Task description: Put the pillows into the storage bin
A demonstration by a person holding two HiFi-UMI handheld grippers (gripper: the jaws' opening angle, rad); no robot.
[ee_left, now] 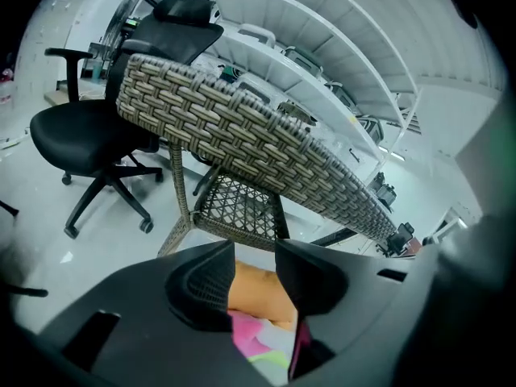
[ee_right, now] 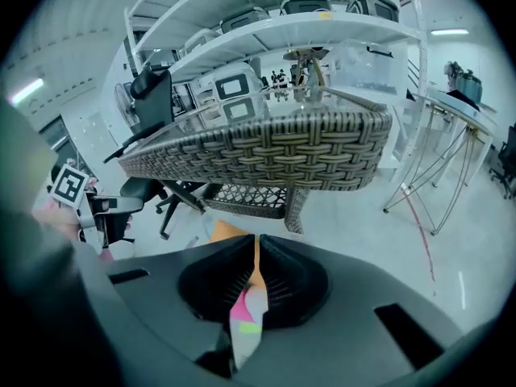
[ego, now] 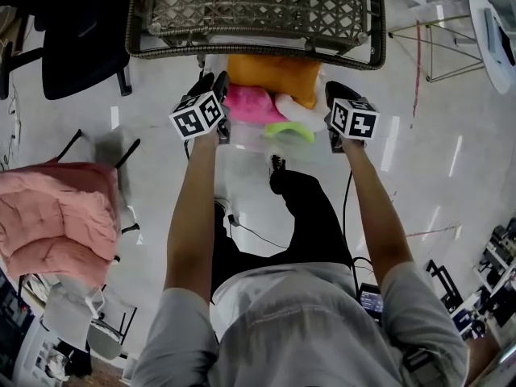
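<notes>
1. Two grippers hang over the clear plastic storage bin point(ego: 246, 142). Our left gripper point(ee_left: 255, 252) is spread and empty. Our right gripper point(ee_right: 257, 244) is pressed together; we cannot tell whether it nips any cloth.
2. We judge this to be the release step. Next, both grippers lift clear and go for the pink quilted cushion point(ego: 56, 216), well apart on a chair.
3. We count three pillows inside the bin: an orange pillow point(ego: 274, 75), a pink pillow point(ego: 254, 105) and a white-and-green pillow point(ego: 290, 127).
</notes>
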